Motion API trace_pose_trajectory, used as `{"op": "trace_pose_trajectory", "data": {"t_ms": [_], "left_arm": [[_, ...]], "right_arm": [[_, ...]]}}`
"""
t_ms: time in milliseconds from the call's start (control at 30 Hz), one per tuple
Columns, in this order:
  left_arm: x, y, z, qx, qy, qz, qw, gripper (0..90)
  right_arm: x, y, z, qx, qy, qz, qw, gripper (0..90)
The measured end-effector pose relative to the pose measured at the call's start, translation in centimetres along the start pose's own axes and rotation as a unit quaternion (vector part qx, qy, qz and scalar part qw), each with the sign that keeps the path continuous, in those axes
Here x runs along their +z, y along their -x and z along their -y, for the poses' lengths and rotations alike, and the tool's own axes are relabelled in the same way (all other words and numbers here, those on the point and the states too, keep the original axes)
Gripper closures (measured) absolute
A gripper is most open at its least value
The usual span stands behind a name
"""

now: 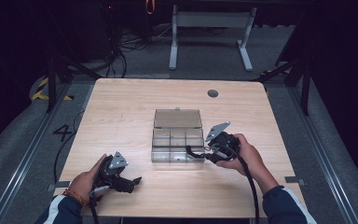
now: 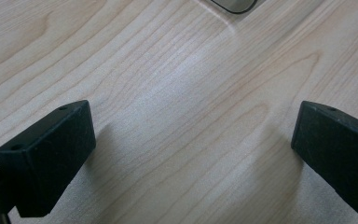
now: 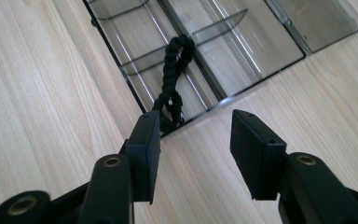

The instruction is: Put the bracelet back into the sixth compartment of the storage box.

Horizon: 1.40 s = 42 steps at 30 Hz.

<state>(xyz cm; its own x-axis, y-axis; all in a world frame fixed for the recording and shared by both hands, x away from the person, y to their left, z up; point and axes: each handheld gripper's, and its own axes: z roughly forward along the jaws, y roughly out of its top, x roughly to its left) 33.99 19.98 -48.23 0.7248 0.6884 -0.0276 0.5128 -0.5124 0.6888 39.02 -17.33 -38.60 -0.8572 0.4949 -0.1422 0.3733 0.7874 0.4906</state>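
Black braided cord [image 3: 173, 74] in clear box [image 3: 242, 65], just beyond parted right gripper [image 3: 195, 135]

Pale matt wood-grain table [image 1: 121, 112], glossy smoky clear plastic box [image 3: 242, 51], black braided cord [image 3: 172, 65], matt black hand-held gripper pads [image 3: 144, 144]

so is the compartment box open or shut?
Open. The clear box has its lid folded back flat on the table, dividers exposed; a black cord lies in one compartment.
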Motion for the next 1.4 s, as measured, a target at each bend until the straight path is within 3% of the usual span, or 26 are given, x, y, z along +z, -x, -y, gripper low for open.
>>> {"op": "trace_pose_trajectory", "data": {"t_ms": [467,1033,1400], "left_arm": [[0.0,0.0,0.0,0.0,0.0,0.0,1.0,0.0],[0.0,0.0,0.0,0.0,0.0,0.0,1.0,0.0],[0.0,0.0,0.0,0.0,0.0,0.0,1.0,0.0]], "right_arm": [[-0.6,0.0,2.1,-0.006,-0.013,0.01,0.9999,49.5],[-1.0,0.5,4.9,0.009,-0.026,0.022,0.9994,47.9],[-1.0,0.2,6.3,0.002,-0.036,0.03,0.9989,46.6]]}}
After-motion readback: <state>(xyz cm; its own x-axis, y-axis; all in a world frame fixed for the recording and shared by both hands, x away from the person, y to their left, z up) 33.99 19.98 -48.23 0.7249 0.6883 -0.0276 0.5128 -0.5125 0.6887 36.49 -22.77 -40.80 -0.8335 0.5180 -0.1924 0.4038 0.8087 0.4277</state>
